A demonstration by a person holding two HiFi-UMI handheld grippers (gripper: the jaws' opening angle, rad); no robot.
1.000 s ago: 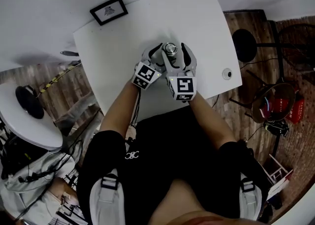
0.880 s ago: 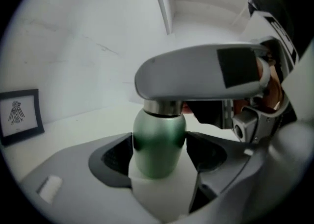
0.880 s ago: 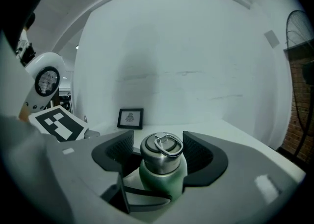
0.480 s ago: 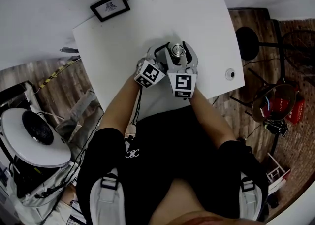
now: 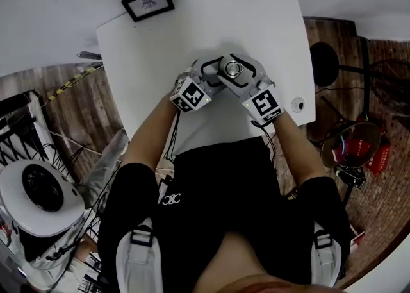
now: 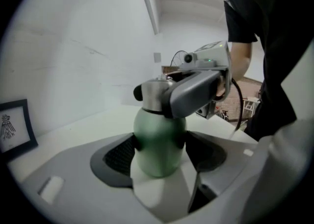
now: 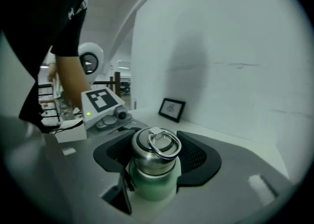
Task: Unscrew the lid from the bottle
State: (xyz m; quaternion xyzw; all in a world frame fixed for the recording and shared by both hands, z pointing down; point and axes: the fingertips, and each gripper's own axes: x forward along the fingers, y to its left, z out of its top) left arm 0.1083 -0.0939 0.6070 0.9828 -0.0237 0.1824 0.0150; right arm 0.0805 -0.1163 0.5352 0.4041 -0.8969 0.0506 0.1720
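A green bottle (image 6: pixel 157 142) with a steel ring-topped lid (image 7: pixel 154 149) stands upright on the white table (image 5: pixel 192 29). My left gripper (image 6: pixel 162 157) is shut on the green body, both black pads pressed to its sides. My right gripper (image 7: pixel 156 161) comes from the other side and is shut on the lid, its pads against the steel cap. In the head view the lid (image 5: pixel 232 67) shows from above between the left gripper (image 5: pixel 214 74) and the right gripper (image 5: pixel 236 70). The right gripper's finger (image 6: pixel 194 93) crosses the lid in the left gripper view.
A black-framed picture (image 5: pixel 148 2) lies at the table's far left corner. A small white round object (image 5: pixel 298 104) sits at the right edge. A black stool (image 5: pixel 323 64) stands on the wooden floor to the right, and a white round device (image 5: pixel 41 189) to the left.
The right gripper has swung round the bottle, its marker cube moving to the right and turning. The left gripper has stayed on the bottle's body.
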